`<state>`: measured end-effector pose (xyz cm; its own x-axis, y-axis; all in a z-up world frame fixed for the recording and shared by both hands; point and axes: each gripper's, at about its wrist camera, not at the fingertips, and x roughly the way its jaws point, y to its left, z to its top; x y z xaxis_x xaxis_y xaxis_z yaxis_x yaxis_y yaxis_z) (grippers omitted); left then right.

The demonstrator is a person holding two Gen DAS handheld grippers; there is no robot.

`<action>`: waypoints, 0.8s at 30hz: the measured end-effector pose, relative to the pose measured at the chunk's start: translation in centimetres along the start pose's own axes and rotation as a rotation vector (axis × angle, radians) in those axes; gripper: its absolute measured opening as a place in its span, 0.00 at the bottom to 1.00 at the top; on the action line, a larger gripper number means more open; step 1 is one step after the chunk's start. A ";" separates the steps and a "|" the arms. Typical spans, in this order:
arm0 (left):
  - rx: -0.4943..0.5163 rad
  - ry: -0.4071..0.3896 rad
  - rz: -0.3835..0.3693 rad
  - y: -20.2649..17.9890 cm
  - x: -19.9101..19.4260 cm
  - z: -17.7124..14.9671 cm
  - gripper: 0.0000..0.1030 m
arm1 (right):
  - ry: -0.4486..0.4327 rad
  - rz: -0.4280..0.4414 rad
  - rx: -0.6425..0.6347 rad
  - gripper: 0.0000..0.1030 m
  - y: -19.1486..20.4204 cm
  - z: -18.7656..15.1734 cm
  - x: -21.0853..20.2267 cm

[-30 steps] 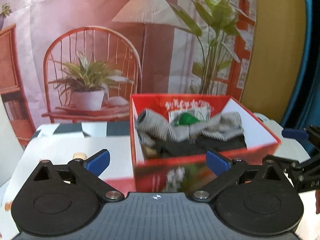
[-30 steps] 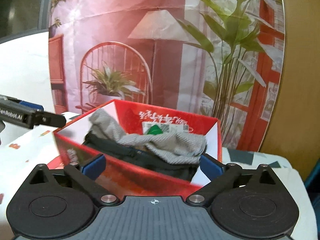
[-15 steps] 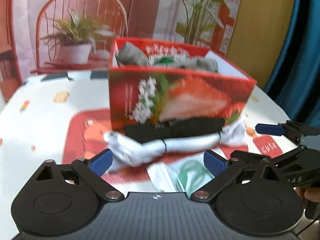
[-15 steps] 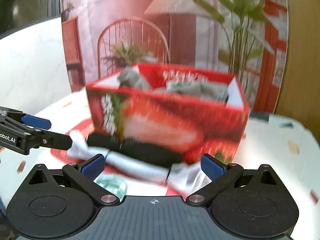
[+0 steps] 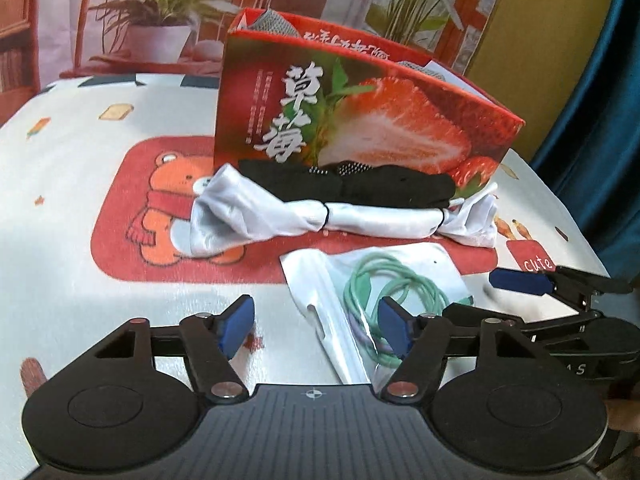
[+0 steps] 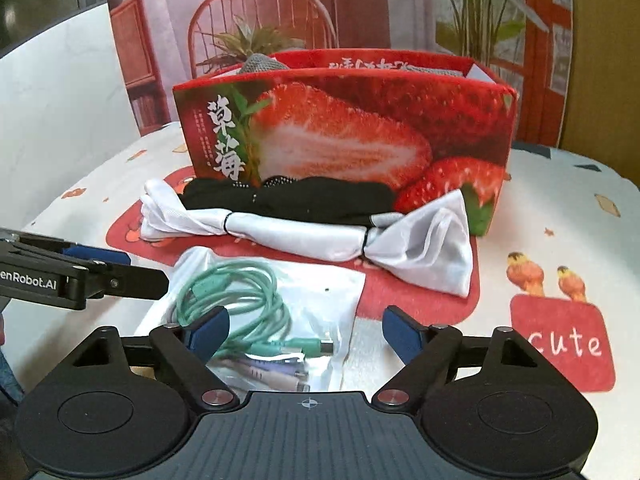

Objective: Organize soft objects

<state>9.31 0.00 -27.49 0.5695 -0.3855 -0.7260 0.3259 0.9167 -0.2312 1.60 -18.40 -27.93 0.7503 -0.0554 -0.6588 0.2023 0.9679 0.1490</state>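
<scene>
A red strawberry box (image 5: 360, 112) (image 6: 344, 132) stands on the table with grey knitted cloth (image 5: 272, 22) (image 6: 260, 62) poking over its rim. Against its front lie a black cloth (image 5: 360, 186) (image 6: 300, 200) and a white satin cloth (image 5: 372, 220) (image 6: 304, 236) tied with two bands. Nearer me lies a clear bag (image 5: 320, 280) (image 6: 320, 292) holding a green cable (image 5: 380, 276) (image 6: 240, 288). My left gripper (image 5: 316, 326) hovers low over the bag's left part and my right gripper (image 6: 304, 334) over its near end. Both jaws are closing, and neither gripper's pads press on anything.
The table wears a white cloth (image 5: 80, 160) printed with a bear on a red patch and a "cute" label (image 6: 564, 344). A printed backdrop with a chair and plants hangs behind the box. A blue curtain (image 5: 600, 120) hangs at the right.
Both grippers have come down from above the box to low over the table in front of it. The cloths and bag have come into view. Both pairs of jaws stand narrower.
</scene>
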 end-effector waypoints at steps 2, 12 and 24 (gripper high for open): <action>-0.006 0.003 -0.005 0.1 0.2 -0.2 0.64 | 0.008 0.000 0.018 0.78 -0.1 -0.6 0.1; -0.004 -0.007 -0.007 -0.2 0.3 -0.8 0.53 | -0.032 0.007 0.030 0.78 0.6 -2.3 -0.5; 0.003 0.000 -0.024 -0.2 0.0 -1.0 0.51 | -0.035 -0.002 0.007 0.78 0.7 -2.4 -0.4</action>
<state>8.53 -0.09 -28.10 0.5613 -0.4075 -0.7203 0.3415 0.9069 -0.2470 -0.08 -17.08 -29.30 0.7716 -0.0662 -0.6327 0.2081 0.9661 0.1527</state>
